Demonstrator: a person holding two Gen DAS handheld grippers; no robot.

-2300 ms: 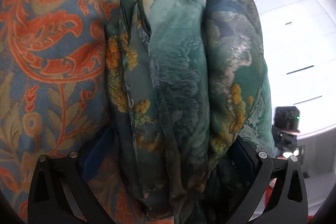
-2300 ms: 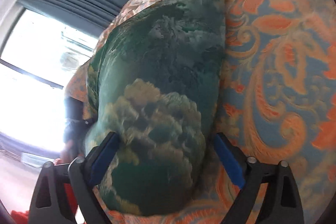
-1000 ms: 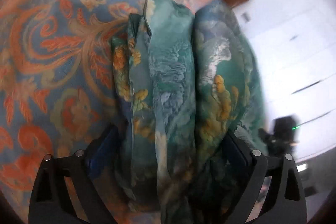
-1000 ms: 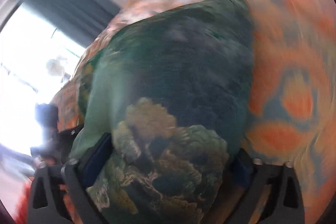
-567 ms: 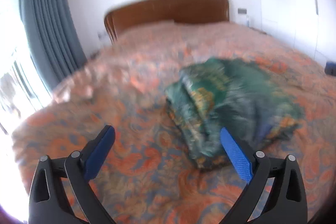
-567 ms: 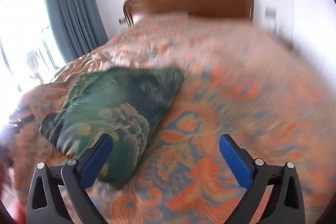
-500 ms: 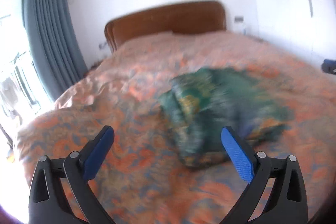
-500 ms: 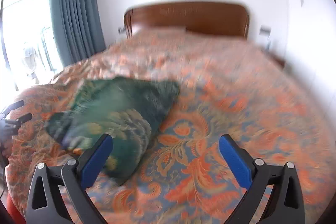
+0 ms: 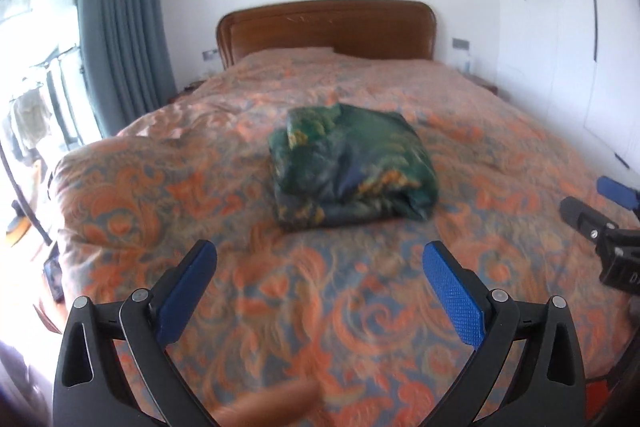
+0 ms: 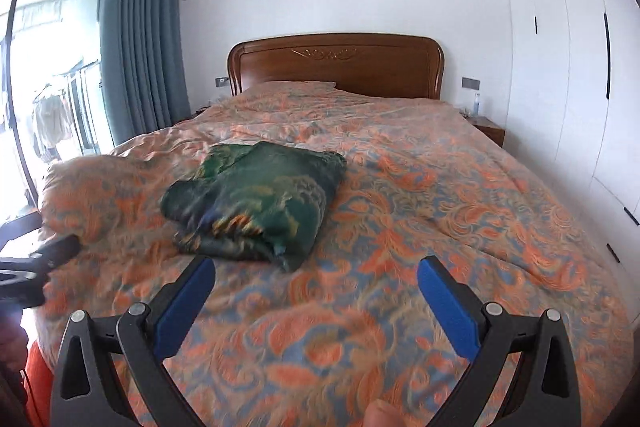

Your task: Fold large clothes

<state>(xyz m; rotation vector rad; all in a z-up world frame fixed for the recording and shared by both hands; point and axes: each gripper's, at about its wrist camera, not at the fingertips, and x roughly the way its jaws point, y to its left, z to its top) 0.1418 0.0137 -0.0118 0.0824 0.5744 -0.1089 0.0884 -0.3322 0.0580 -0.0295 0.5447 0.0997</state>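
A dark green patterned garment (image 9: 352,173) (image 10: 256,205) lies folded into a thick square bundle on the orange and blue bedspread (image 9: 320,307) (image 10: 400,227). My left gripper (image 9: 320,267) hovers above the near part of the bed, well short of the bundle, jaws wide open and empty. My right gripper (image 10: 316,279) is also open and empty, held back from the bundle, which lies ahead and to its left. Each gripper shows at the edge of the other's view: the right gripper (image 9: 600,219) and the left gripper (image 10: 36,263).
A wooden headboard (image 10: 336,65) stands at the far end of the bed. Grey-blue curtains (image 10: 140,43) and a bright glass door (image 10: 48,67) are on the left. White wardrobe doors (image 10: 568,59) run along the right wall, with a nightstand (image 10: 486,127) beside the bed.
Both grippers let go of the folded garment and pulled back and up from it. The views swung from close on the cloth to a level look over the whole bed.
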